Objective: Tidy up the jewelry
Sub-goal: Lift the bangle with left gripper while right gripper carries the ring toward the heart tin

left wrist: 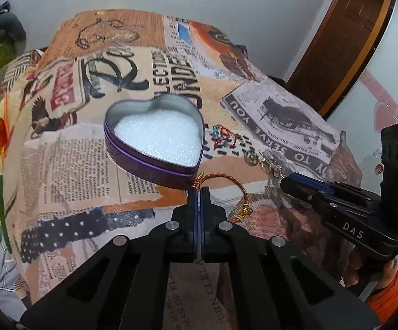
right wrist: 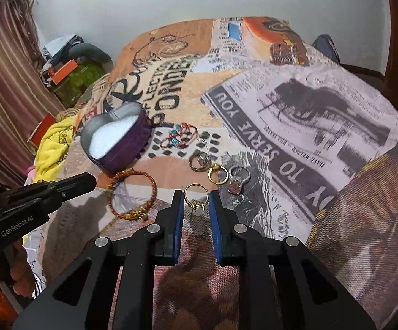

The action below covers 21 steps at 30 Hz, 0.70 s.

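Note:
A purple heart-shaped tin (left wrist: 155,162) with white foam inside sits open on the printed cloth; it also shows in the right wrist view (right wrist: 122,148). An orange braided bracelet (right wrist: 131,195) lies just before it, behind my shut, empty left gripper (left wrist: 199,192). My right gripper (right wrist: 196,200) is open, its fingers either side of a gold ring (right wrist: 196,196) lying on the cloth. Three more rings (right wrist: 217,172) and a red-and-blue bangle (right wrist: 179,134) lie beyond it.
The newspaper-print cloth (right wrist: 295,126) covers the whole surface. Yellow fabric (right wrist: 53,143) is bunched at the left edge. Boxes and a bag (right wrist: 67,68) stand beyond by a curtain. A brown door (left wrist: 345,44) is at the right.

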Available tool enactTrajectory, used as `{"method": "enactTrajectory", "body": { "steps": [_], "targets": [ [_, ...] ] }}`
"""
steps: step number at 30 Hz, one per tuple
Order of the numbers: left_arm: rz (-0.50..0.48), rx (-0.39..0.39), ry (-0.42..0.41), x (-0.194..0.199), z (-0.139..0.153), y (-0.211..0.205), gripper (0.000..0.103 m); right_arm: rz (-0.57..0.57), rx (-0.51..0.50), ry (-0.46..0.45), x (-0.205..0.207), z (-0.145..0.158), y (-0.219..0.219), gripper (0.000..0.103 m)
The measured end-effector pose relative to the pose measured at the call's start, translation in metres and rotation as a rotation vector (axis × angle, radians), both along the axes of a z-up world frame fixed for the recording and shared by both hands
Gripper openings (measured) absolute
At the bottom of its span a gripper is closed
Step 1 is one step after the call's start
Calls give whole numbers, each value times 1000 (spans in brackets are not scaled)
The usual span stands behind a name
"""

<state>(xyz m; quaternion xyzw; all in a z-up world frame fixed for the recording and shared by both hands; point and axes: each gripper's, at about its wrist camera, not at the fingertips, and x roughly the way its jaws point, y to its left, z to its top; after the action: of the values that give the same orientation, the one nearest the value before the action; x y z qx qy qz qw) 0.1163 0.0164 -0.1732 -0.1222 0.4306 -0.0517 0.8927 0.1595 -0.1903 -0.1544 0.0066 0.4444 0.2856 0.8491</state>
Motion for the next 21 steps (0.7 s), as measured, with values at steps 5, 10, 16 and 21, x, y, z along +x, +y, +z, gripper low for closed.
{"method": "enactTrajectory", "body": {
  "steps": [5, 10, 16, 21],
  "targets": [
    [-10, 37, -15, -1, 9, -2, 1, -1, 10, -33, -5, 10, 2, 16],
    [-7, 48, 49, 8, -5, -5, 30, 1, 22, -37, -8, 13, 4, 16],
    [-6, 69, 60, 14, -19, -10, 33, -12, 31, -34, -10, 14, 1, 16],
    [-14, 74, 45, 20, -25, -15, 30, -13, 24, -42, -10, 15, 2, 16]
  ]
}}
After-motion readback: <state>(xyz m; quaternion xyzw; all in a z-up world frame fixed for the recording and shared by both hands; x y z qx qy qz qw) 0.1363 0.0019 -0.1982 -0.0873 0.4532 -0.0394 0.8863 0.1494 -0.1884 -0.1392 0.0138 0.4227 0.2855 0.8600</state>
